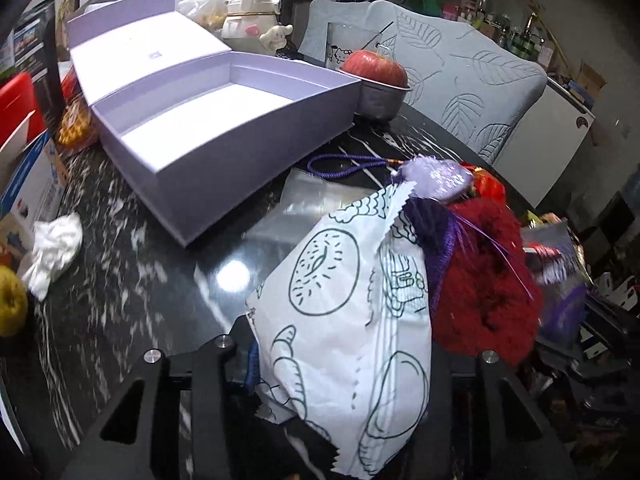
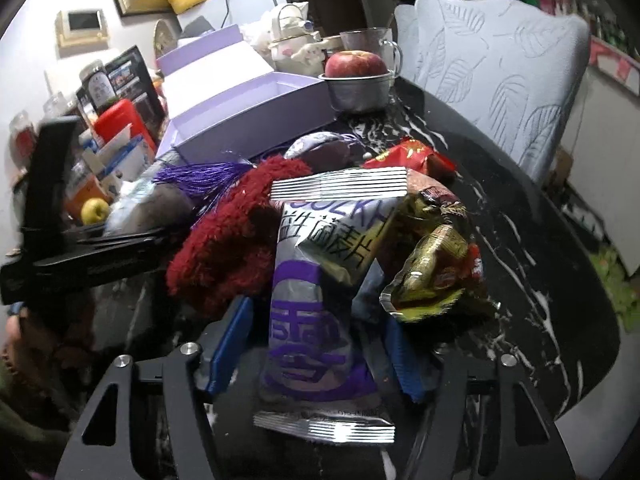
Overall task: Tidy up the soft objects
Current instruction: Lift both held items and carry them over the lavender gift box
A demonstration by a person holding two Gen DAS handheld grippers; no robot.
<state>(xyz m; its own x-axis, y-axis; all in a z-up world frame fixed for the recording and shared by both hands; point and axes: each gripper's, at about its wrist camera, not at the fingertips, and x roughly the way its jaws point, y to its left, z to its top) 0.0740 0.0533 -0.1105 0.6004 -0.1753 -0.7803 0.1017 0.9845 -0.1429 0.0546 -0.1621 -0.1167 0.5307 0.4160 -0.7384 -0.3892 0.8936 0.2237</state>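
My left gripper [image 1: 340,340] is shut on a white packet [image 1: 344,304] printed with doodle drawings, held just above the black marble table [image 1: 132,280]. Right of it lie a red fluffy item [image 1: 480,272] and a lilac sachet [image 1: 436,176] with a purple tassel. An open lilac box [image 1: 224,120] stands behind, nothing in it. My right gripper [image 2: 318,320] is open; a silver and purple snack packet [image 2: 312,320] lies between its blue pads [image 2: 232,336], with gaps at both sides. A gold packet [image 2: 432,264], a red packet [image 2: 412,156] and the red fluffy item [image 2: 232,240] crowd around it.
A red apple [image 1: 376,68] sits in a metal bowl behind the box. A crumpled tissue [image 1: 52,252] and a yellow apple [image 1: 10,304] lie at the left. A clear plastic bag [image 1: 316,208] lies flat mid-table. A leaf-patterned chair back [image 1: 460,80] stands at the far edge.
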